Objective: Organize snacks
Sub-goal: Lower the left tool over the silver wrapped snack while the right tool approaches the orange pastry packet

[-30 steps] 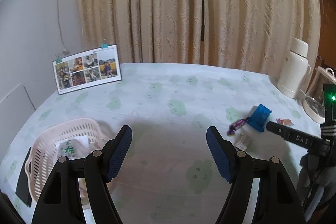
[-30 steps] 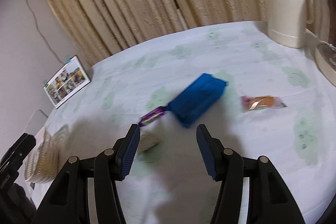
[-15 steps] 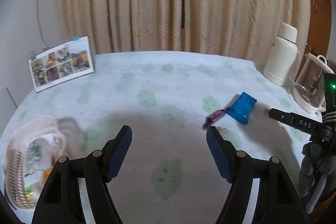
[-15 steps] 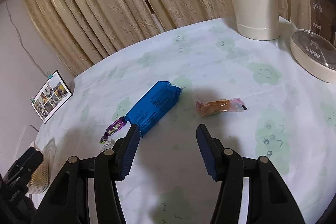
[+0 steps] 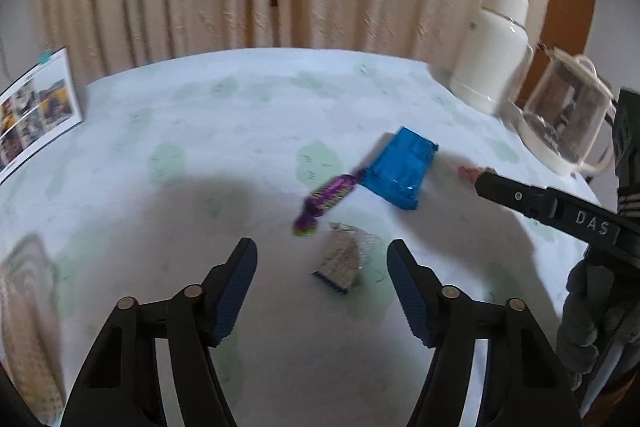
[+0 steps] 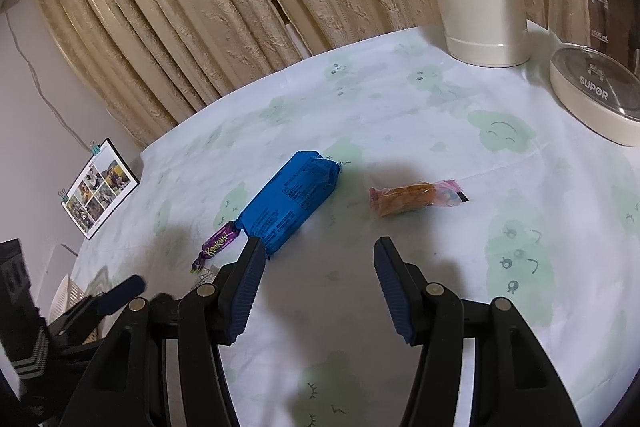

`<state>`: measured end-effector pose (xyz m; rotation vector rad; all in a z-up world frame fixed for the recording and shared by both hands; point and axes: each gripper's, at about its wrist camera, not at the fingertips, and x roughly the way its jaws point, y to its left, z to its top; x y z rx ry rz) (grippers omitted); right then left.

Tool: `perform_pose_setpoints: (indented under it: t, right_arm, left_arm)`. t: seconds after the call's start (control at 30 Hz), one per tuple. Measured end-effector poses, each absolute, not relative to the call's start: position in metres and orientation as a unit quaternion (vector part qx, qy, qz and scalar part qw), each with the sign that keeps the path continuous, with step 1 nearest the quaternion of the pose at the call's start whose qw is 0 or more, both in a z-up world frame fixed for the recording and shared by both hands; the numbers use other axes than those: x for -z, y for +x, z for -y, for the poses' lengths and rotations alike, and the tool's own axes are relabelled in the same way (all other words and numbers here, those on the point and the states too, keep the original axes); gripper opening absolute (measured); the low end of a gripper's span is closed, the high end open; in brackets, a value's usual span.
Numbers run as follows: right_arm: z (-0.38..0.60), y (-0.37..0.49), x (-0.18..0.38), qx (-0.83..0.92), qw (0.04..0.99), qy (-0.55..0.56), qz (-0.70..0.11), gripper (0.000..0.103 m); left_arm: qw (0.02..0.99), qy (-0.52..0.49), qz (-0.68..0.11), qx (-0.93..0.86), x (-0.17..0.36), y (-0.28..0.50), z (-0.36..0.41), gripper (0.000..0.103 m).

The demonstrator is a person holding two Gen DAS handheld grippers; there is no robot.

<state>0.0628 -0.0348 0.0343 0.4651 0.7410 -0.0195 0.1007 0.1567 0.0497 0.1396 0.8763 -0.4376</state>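
The left gripper (image 5: pixel 322 265) is held with its jaws spread wide and nothing between them. A small silvery packet (image 5: pixel 343 261) lies on the tablecloth (image 5: pixel 224 131) in the gap between the fingertips, nearer the right-hand finger in the frame, touched by neither. Just above it, toward the frame's centre, a purple candy (image 5: pixel 325 198) is seen, with its upper end at the corner of a blue packet (image 5: pixel 402 171).

The right gripper (image 6: pixel 318 273) is likewise spread apart and empty. In its view the blue packet (image 6: pixel 290 205) lies above and left of the gap, its lower end just beside the left-hand fingertip. An orange snack in a pink wrapper (image 6: pixel 416 197) lies above the right-hand fingertip, well clear of it. The purple candy (image 6: pixel 218 244) sits left of the left-hand finger. A basket (image 5: pixel 24 327) is blurred at the lower left edge of the left view.
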Motion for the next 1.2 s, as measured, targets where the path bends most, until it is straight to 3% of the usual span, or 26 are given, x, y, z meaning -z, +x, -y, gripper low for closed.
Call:
perform_pose_setpoints:
  t: [0.13, 0.43, 0.9, 0.97, 1.2]
  right_arm:
    - [0.035, 0.063, -0.034, 0.010, 0.905, 0.227, -0.359, 0.054]
    - [0.037, 0.063, -0.034, 0.011, 0.905, 0.227, -0.359, 0.054]
    - [0.056, 0.064, -0.031, 0.042, 0.905, 0.233, -0.353, 0.054]
    - [0.060, 0.064, -0.031, 0.050, 0.905, 0.234, -0.353, 0.054]
    - [0.071, 0.065, -0.026, 0.077, 0.901, 0.235, -0.356, 0.054]
  left_arm:
    - [0.869, 0.085, -0.435, 0.221, -0.036, 0.108, -0.143, 0.047]
    - [0.856, 0.090, -0.451, 0.237, -0.022, 0.117, -0.132, 0.031]
    - [0.868, 0.048, -0.430, 0.245, -0.033, 0.108, -0.150, 0.024]
    - [0.872, 0.037, -0.423, 0.243, -0.039, 0.106, -0.156, 0.019]
    - [0.881, 0.030, -0.409, 0.238, -0.047, 0.100, -0.166, 0.019]
